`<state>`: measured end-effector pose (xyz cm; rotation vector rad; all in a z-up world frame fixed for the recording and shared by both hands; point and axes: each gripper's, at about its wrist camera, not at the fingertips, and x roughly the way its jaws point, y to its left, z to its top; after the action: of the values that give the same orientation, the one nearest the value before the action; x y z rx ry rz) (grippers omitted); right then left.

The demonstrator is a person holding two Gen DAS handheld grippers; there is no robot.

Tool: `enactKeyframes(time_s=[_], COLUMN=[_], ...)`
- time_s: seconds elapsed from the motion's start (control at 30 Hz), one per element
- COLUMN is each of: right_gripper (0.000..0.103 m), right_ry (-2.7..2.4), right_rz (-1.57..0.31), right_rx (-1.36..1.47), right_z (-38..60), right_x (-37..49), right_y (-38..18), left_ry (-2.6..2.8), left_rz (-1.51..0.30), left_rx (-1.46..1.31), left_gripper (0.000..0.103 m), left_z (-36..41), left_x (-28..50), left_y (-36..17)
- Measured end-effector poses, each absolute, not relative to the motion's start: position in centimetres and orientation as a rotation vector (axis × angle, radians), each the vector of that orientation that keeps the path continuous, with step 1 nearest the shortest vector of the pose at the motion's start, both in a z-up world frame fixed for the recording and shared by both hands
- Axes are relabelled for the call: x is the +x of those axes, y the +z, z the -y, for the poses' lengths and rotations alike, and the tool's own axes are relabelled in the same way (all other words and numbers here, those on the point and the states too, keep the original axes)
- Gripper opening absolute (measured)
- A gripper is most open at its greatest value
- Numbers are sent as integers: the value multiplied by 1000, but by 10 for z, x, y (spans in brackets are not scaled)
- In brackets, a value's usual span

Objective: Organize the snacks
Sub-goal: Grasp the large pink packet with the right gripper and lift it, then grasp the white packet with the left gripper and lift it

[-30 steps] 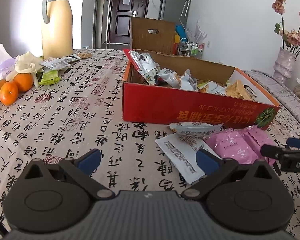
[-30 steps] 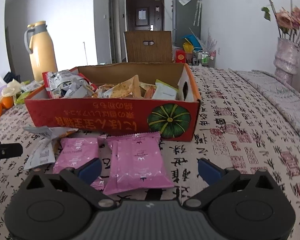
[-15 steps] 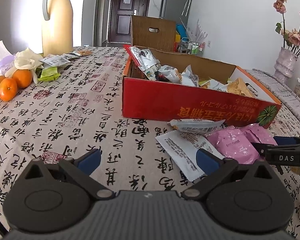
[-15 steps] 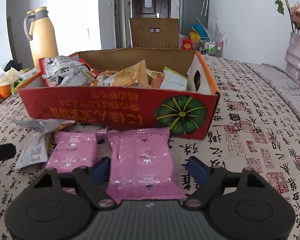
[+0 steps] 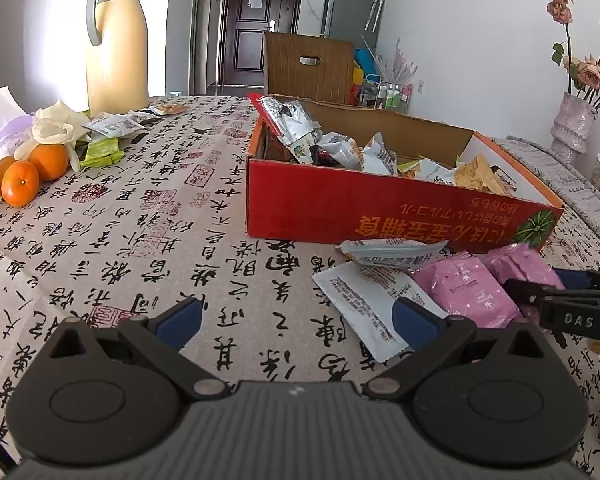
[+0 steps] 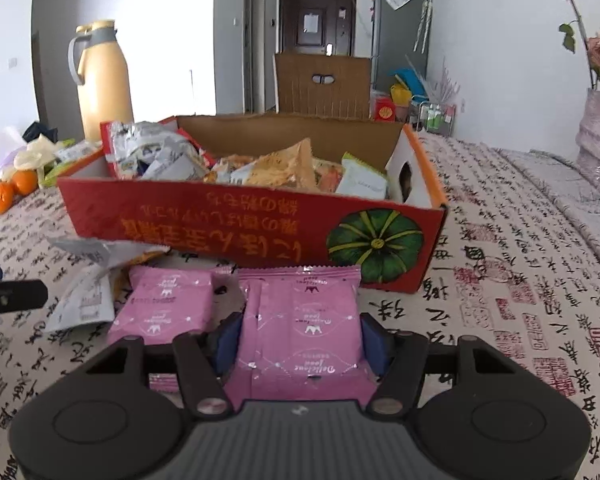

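The right gripper (image 6: 300,340) was closing, its blue pads against both sides of a pink snack packet (image 6: 304,320) lying on the bench (image 6: 500,280) just before the red box (image 6: 240,232). The left gripper (image 5: 296,316) hung apart, empty, beside a white packet (image 5: 364,304).

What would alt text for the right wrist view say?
The right gripper is closing on a pink snack packet lying on the tablecloth, its blue pads at the packet's two sides. A second pink packet lies to its left, and behind both stands an open red box filled with snacks.
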<state>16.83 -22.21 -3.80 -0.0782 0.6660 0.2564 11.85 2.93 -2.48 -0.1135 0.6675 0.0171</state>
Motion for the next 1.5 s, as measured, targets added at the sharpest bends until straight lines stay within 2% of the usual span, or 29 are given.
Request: enactKeyframes(time_s=[0.67, 1.07, 1.17, 1.33, 1.43, 1.5], right_gripper=[61, 61, 61, 61, 61, 61], right_ry=[210, 223, 224, 225, 228, 232], right_rz=[-574, -584, -585, -587, -589, -589], right_rx=[52, 65, 66, 69, 70, 68], right_z=[248, 247, 246, 245, 244, 243], right_x=[126, 119, 119, 118, 117, 116], right_y=[-23, -27, -27, -28, -28, -28], left_ry=[31, 93, 100, 99, 67, 55], left_rz=[-791, -845, -859, -841, -823, -819], left_rx=[-91, -99, -89, -36, -21, -9], left_gripper=[103, 96, 88, 83, 61, 59], left_z=[15, 15, 15, 19, 22, 24], left_x=[164, 173, 172, 163, 157, 155], left_y=[-14, -25, -31, -33, -30, -30])
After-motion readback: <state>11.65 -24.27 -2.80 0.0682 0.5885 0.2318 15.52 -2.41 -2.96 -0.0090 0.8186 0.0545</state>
